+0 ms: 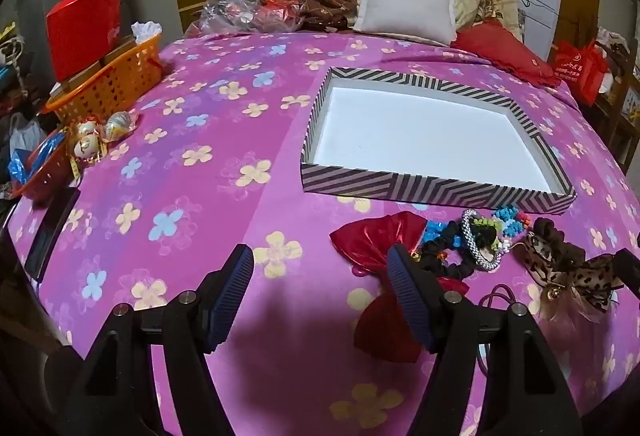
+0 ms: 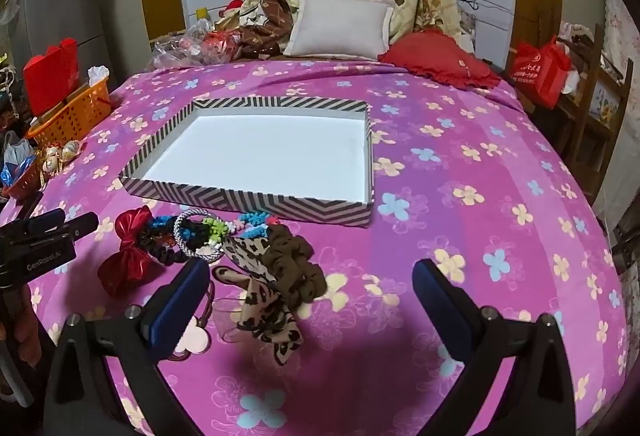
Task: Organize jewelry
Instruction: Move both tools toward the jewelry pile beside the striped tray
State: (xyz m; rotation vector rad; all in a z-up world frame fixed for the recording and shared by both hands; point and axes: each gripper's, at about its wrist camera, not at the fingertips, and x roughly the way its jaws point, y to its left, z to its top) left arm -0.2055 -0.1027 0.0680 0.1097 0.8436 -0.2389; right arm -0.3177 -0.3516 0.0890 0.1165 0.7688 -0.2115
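Starting well meant taking one piece at a time: both the left hand-held gripper (image 1: 320, 270) and right hand-held gripper (image 2: 310, 278) stood wide and empty over the hair ties and bows (image 2: 208, 240) (possibly tangled), just before the empty striped box (image 2: 248, 201) on the bed (image 2: 460, 163).

1. A box (image 2: 256, 195) is sitting on the bed (image 2: 460, 163).
2. Hair ties (image 2: 200, 236) are lying in front of the box.
3. A basket (image 2: 72, 115) is standing to its left.
4. Pillows (image 2: 340, 25) are lying behind it.
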